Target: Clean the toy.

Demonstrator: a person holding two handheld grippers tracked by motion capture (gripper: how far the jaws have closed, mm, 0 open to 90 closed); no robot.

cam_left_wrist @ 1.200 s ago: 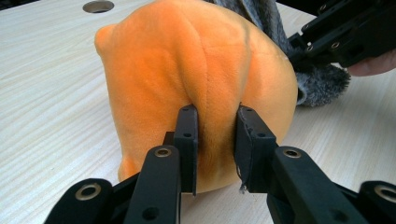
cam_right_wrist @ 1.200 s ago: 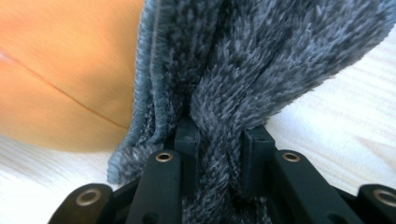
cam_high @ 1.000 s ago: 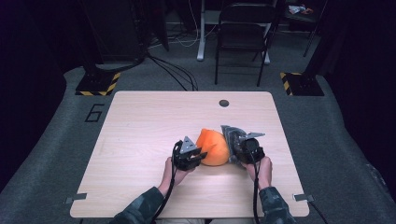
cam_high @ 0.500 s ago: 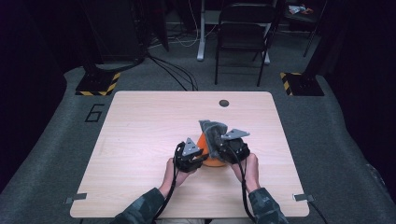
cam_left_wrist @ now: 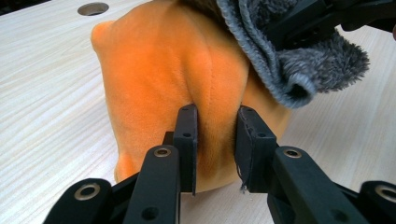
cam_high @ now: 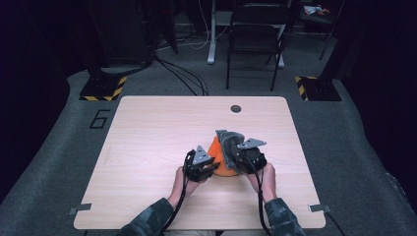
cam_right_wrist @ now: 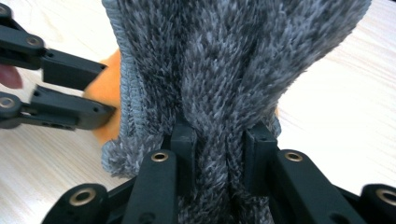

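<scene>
left gripper (cam_left_wrist: pixel 215 135): jaws pinching a fold of the soft orange plush toy (cam_left_wrist: pixel 187 70) sitting mid-desk (cam_high: pixel 147 128) | right gripper (cam_right_wrist: pixel 219 140): jaws clamping the fuzzy grey knitted cloth (cam_right_wrist: pixel 224 60) draping over it | both seeming light, limp, squashy; I am gripping bunched folds.

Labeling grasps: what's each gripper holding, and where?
Left gripper pinches a fold of the orange plush near its base. Right gripper pinches a fold of the grey fuzzy cloth draped over it.

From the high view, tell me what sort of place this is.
Probably a lab or studio set up for recording, not a home: a bare wooden table stands on grey carpet, hazard-striped stand bases flank it, cables trail across the floor, and a folding chair stands behind.
</scene>
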